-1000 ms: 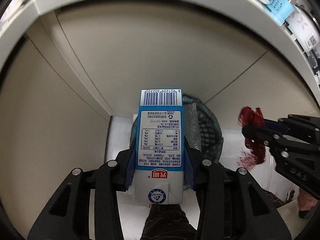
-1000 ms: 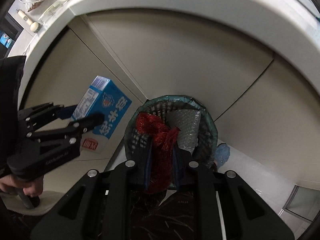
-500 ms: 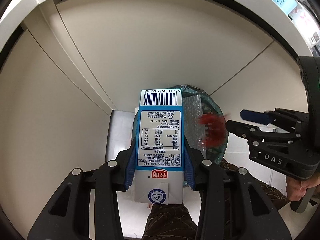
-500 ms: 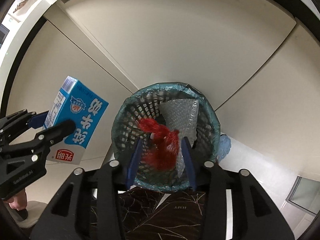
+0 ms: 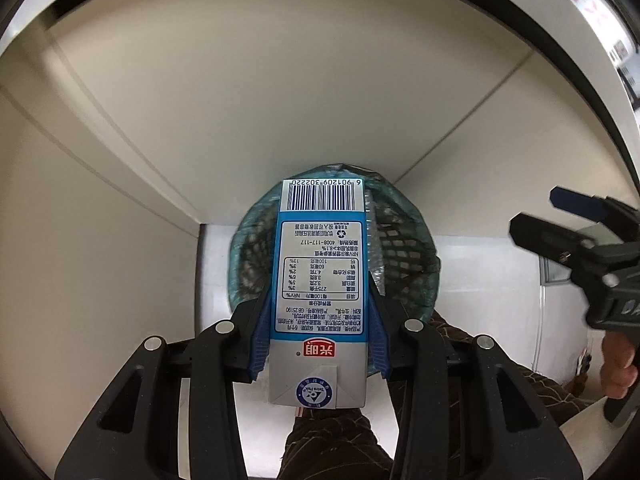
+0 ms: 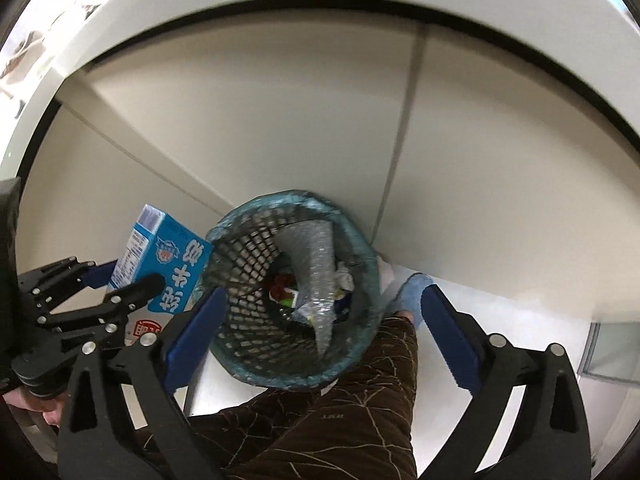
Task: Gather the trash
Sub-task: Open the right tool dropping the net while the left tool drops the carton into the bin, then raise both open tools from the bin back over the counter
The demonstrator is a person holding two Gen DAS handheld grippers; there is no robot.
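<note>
My left gripper [image 5: 320, 332] is shut on a blue and white milk carton [image 5: 320, 280], held just above and in front of a mesh trash basket [image 5: 404, 248] with a teal liner. From the right wrist view the carton [image 6: 168, 268] sits left of the basket's rim [image 6: 360, 240]. My right gripper [image 6: 324, 316] is open and empty above the basket. Inside the basket lie a red mesh scrap [image 6: 280, 284], a sheet of bubble wrap [image 6: 320, 264] and other trash. The right gripper also shows in the left wrist view [image 5: 568, 224].
Beige cabinet doors [image 5: 280, 92] stand behind the basket under a white counter edge [image 6: 280, 4]. The person's brown trouser leg [image 6: 340, 412] is right next to the basket. A blue slipper [image 6: 412, 292] is on the white floor [image 6: 500, 320].
My right gripper opened and dropped the red mesh scrap into the basket. The left gripper moved the carton over the basket.
</note>
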